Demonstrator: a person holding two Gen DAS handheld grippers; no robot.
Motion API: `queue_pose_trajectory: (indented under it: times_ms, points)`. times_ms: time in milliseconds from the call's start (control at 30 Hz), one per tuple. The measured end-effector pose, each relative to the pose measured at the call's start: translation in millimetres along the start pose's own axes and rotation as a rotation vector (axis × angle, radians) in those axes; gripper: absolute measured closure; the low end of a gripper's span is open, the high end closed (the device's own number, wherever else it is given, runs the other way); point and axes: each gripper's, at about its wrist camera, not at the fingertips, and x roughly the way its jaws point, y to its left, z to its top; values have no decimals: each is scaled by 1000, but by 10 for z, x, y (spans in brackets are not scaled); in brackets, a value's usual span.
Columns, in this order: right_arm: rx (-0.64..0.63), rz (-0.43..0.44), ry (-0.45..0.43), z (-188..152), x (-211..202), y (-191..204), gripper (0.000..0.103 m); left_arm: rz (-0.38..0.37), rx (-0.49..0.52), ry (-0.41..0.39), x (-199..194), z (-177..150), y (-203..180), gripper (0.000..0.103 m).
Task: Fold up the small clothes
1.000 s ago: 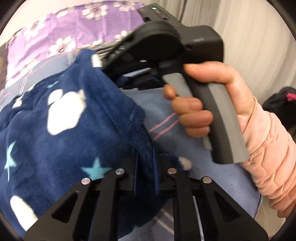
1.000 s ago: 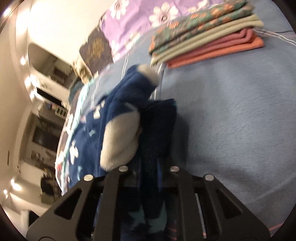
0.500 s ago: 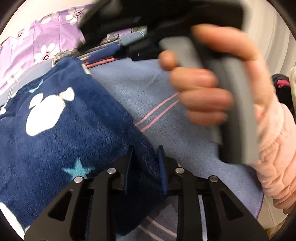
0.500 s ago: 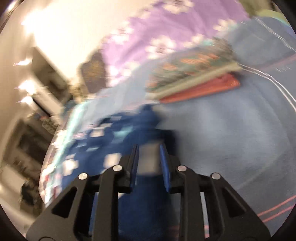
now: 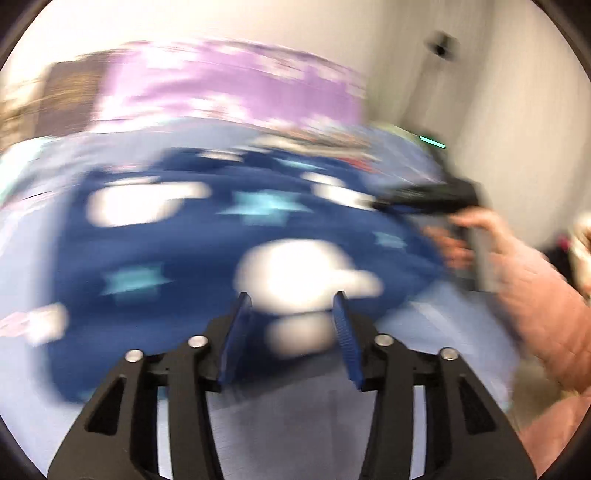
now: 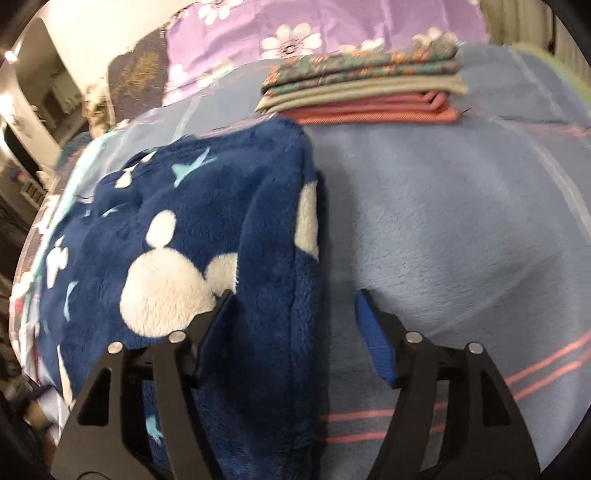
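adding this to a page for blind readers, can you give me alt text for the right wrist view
The right tongs hang open over the edge of a navy fleece garment with white and teal shapes, lying on a light blue blanket. A stack of folded clothes sits behind it, before a purple flowered pillow.

Bare blue bedcover point(image 6: 461, 221) right of fleece garment point(image 6: 184, 240); folded stack point(image 6: 362, 92) blocking far side, by pillow point(image 6: 332, 26).

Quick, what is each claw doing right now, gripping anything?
Left gripper: open, holding nothing.
Right gripper: open, astride the edge of the blue fleece garment, not gripping.
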Motion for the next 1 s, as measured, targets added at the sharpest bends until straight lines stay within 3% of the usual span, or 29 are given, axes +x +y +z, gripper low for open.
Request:
queue_pose_trajectory:
  times_ms: [133, 200, 233, 300, 367, 433, 533, 600, 667, 733, 833, 1000]
  points:
    - [159, -248, -141, 214, -423, 42, 34, 216, -163, -37, -257, -182, 943, 53]
    - [172, -219, -196, 287, -598, 212, 34, 233, -246, -39, -360, -296, 1276, 55]
    - [127, -194, -209, 334, -651, 421, 34, 212, -280, -48, -403, -330, 1413, 58]
    - [2, -156, -201, 369, -657, 863, 34, 173, -310, -58, -372, -283, 1594, 89]
    - [-129, -81, -169, 373, -538, 1469, 34, 173, -317, -48, -280, -209, 1719, 96]
    - [-230, -1, -132, 349, -387, 2046, 34, 151, -334, -30, -190, -157, 1849, 96]
    - [-347, 75, -92, 326, -106, 2775, 36, 50, -356, 31, -10, -133, 1913, 94]
    - [-418, 96, -61, 261, 60, 3211, 36, 2, -345, 75, 110, -160, 1854, 76]
    - [-472, 110, -15, 250, 258, 3620, 36, 4, -340, 71, 113, -164, 1829, 76]
    - [-519, 101, 20, 222, 434, 3903, 36, -41, -371, 51, 62, -178, 1874, 75]
    - [-581, 7, 37, 230, 739, 4232, 36, -101, -428, 42, 48, -214, 1964, 74]
    - [-603, -36, 114, 239, 1100, 4416, 32, -161, -446, 21, 38, -211, 1979, 72]
